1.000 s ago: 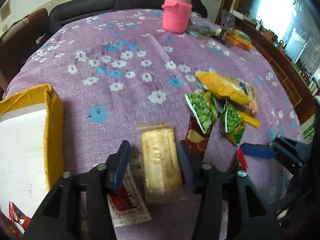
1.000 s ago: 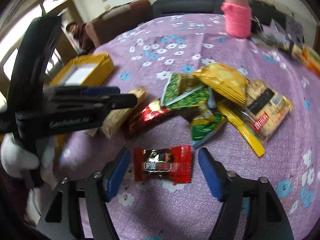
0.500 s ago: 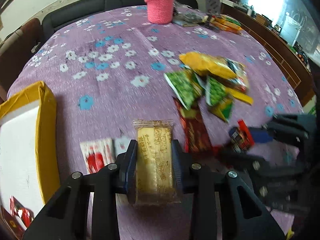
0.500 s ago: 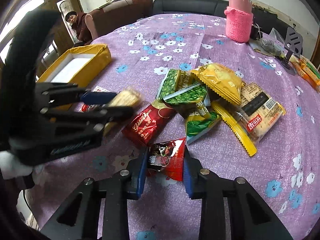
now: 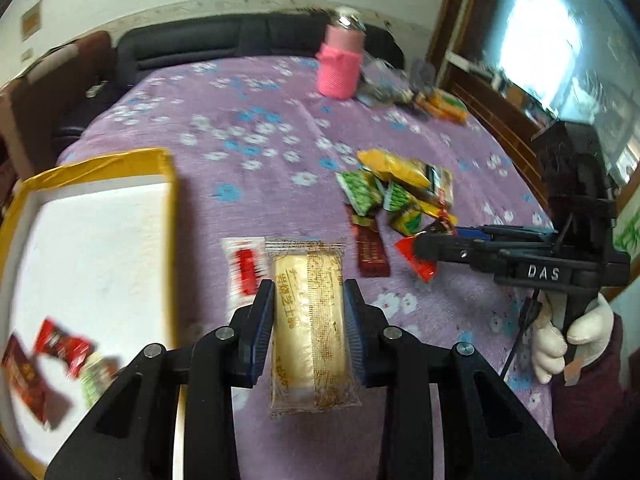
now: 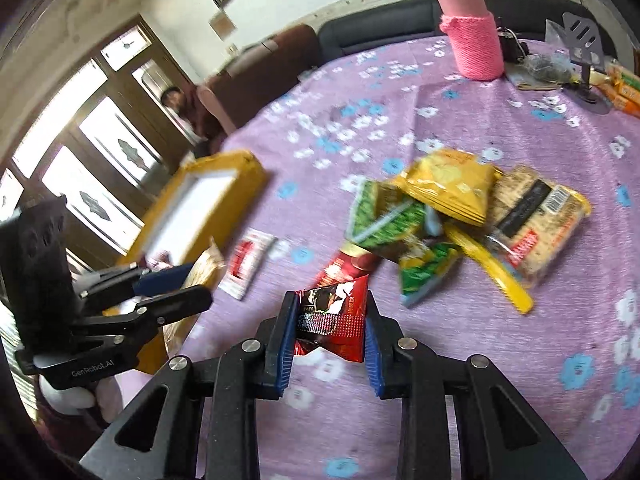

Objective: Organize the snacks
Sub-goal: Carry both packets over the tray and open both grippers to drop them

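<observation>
We are clamping the left gripper (image 5: 309, 330) on a cracker pack (image 5: 310, 320) beside the yellow box (image 5: 170, 208), which is holding some small snack packets (image 5: 60, 350). Our right gripper (image 6: 330, 334) is squeezing a red candy packet (image 6: 334, 320) above the table (image 6: 480, 380), near the snack pile (image 6: 452, 216).

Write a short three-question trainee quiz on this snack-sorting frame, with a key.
1. True or false: the left hand-held gripper is shut on the pale cracker packet.
2. What does the right hand-held gripper hold? A) red candy wrapper B) green pea bag C) pink bottle
3. Fill in: the box has ____ walls and a white inside.

Key: 1 true; 2 A; 3 yellow.
</observation>
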Demonstrator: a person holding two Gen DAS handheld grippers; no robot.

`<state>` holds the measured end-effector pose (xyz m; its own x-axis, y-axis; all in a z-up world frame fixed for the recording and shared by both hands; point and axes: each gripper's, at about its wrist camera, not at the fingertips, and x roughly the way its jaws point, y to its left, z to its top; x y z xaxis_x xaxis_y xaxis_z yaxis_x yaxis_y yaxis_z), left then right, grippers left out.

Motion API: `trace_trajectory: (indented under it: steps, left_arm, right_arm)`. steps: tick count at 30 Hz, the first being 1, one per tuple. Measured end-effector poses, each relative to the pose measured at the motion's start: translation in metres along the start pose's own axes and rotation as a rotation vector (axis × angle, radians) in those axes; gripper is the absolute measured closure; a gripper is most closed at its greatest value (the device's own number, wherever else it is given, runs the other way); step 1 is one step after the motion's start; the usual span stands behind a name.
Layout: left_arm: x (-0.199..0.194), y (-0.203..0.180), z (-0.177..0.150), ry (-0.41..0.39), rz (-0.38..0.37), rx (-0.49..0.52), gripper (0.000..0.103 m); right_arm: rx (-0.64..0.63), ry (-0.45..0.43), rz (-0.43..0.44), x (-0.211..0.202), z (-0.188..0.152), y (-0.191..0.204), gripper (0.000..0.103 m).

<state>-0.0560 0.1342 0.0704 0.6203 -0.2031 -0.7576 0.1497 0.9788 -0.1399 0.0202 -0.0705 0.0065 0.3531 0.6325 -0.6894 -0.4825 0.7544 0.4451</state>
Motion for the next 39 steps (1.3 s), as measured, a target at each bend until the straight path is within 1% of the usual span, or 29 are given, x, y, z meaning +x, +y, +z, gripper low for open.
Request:
trace_trajectory:
  steps: [2,4,7,10,11,13,18,20,26,30,31,32,33,35,36,38,39]
  left_arm:
    - [-0.016,0.015,-0.008,-0.029,0.019,-0.041,0.072]
    - [-0.033,0.033,-0.017,-0.06,0.033,-0.099,0.072]
    - [-0.056,0.058,-0.031,-0.105,0.087,-0.172,0.072]
    - [-0.068,0.085,-0.046,-0.128,0.133,-0.235,0.072]
    - [-0.07,0.093,-0.05,-0.132,0.165,-0.25,0.072]
    - [-0.072,0.107,-0.059,-0.135,0.223,-0.27,0.072]
    - [-0.066,0.131,-0.073,-0.124,0.266,-0.317,0.072]
    - [-0.065,0.137,-0.078,-0.124,0.298,-0.323,0.071]
    - [-0.071,0.156,-0.089,-0.148,0.343,-0.384,0.071]
    - [-0.078,0.16,-0.094,-0.173,0.371,-0.412,0.068]
    - [-0.08,0.16,-0.095,-0.176,0.38,-0.422,0.062]
    - [-0.082,0.159,-0.096,-0.177,0.393,-0.428,0.055]
    - [-0.084,0.157,-0.097,-0.18,0.406,-0.426,0.051]
    - [-0.087,0.152,-0.097,-0.188,0.423,-0.414,0.042]
    - [-0.089,0.147,-0.096,-0.188,0.429,-0.409,0.039]
    - [-0.091,0.14,-0.094,-0.189,0.431,-0.407,0.031]
    - [-0.094,0.136,-0.093,-0.195,0.43,-0.402,0.03]
  right_arm:
    - [0.001,-0.022,0.011,-0.001,0.0,0.005,0.073]
    - [-0.006,-0.047,0.001,-0.002,-0.002,0.012,0.073]
    - [-0.01,-0.063,-0.004,-0.002,-0.002,0.025,0.073]
    - [-0.044,-0.062,0.014,0.0,0.002,0.052,0.073]
    - [-0.064,-0.059,0.021,0.001,0.003,0.066,0.073]
    - [-0.11,-0.043,0.038,0.008,0.004,0.093,0.073]
    - [-0.231,0.055,0.071,0.048,0.002,0.163,0.073]
    - [-0.268,0.092,0.06,0.071,0.002,0.186,0.073]
    - [-0.307,0.166,0.025,0.124,-0.001,0.222,0.073]
    - [-0.326,0.167,-0.029,0.149,0.004,0.23,0.069]
    - [-0.326,0.158,-0.037,0.153,0.006,0.231,0.067]
    - [-0.321,0.153,-0.039,0.154,0.007,0.231,0.061]
    - [-0.308,0.144,-0.031,0.154,0.009,0.231,0.057]
    - [-0.285,0.123,-0.011,0.148,0.012,0.228,0.057]
    - [-0.277,0.108,-0.008,0.143,0.014,0.227,0.056]
    - [-0.266,0.072,-0.011,0.129,0.015,0.226,0.055]
    - [-0.264,0.06,-0.012,0.125,0.016,0.225,0.053]
